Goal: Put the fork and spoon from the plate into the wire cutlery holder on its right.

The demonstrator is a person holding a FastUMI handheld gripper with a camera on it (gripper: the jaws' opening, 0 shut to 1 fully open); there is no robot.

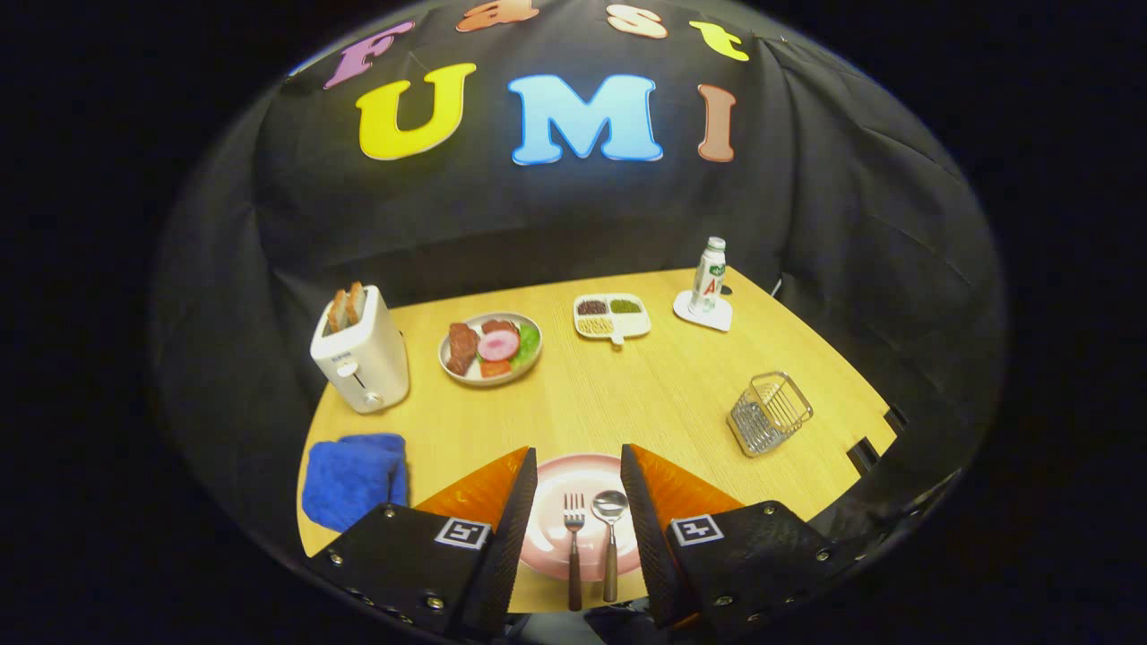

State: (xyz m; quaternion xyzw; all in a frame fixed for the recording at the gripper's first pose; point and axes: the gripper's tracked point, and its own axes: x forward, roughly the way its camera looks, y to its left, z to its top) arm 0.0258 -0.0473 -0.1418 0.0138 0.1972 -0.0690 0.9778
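A pink plate (582, 475) lies on the wooden table, seen between my two fingers. On it rest a fork (573, 537) and, just to its right, a spoon (610, 533), both with brown handles pointing toward me. My gripper (578, 466) is open and hovers above the plate, its fingers either side of the cutlery and touching nothing. The wire cutlery holder (769, 414) stands on the table to the right of the plate, beyond the right finger.
A blue cloth (354, 477) lies left of the left finger. Farther back stand a white toaster (360, 351) with bread, a plate of food (490, 347), a divided snack tray (611, 315) and a bottle (710, 278) on a coaster.
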